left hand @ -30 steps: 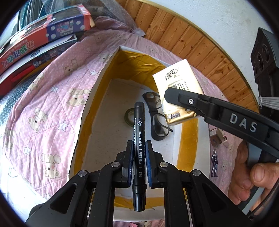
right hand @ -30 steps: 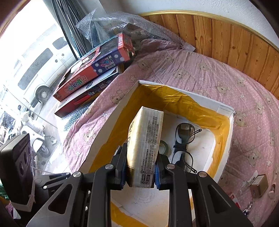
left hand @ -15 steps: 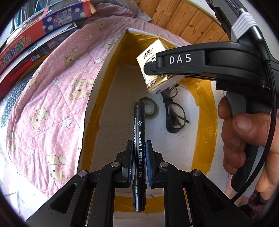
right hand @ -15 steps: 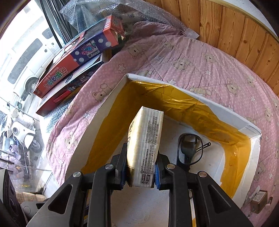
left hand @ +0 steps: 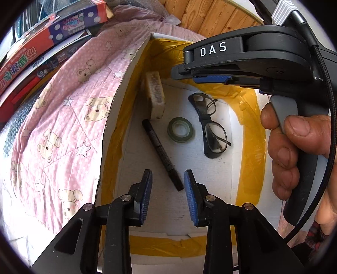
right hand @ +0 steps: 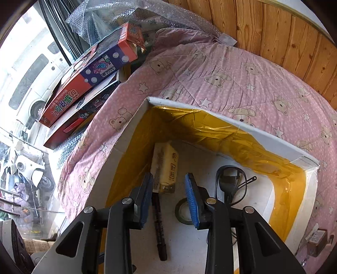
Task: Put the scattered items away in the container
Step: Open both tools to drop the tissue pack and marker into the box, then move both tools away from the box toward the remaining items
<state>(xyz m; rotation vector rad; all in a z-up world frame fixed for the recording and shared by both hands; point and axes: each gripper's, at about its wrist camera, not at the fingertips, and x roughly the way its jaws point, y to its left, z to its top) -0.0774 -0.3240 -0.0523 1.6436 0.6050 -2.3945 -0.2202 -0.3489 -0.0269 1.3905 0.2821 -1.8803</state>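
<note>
The container is a white box [left hand: 118,101] lined with yellow tape, and it shows in the right wrist view too [right hand: 273,145]. Inside lie a tissue pack [left hand: 155,94] [right hand: 165,168] against the left wall, a black marker [left hand: 161,155] [right hand: 159,227], a green tape roll [left hand: 180,130] [right hand: 183,211] and black glasses [left hand: 209,124] [right hand: 231,185]. My left gripper [left hand: 167,196] is open and empty above the marker's near end. My right gripper [right hand: 169,200] is open and empty above the box floor; it shows from the side in the left wrist view [left hand: 210,79].
The box sits on a pink bear-print quilt [right hand: 231,73]. Red game boxes [right hand: 90,78] and bubble wrap [right hand: 130,16] lie at the far left. A wooden wall panel [right hand: 284,31] stands behind. A small brown box [right hand: 318,240] lies on the quilt right of the container.
Both grippers have opened. The marker has dropped from my left gripper onto the box floor. The tissue pack has dropped from my right gripper against the left wall.
</note>
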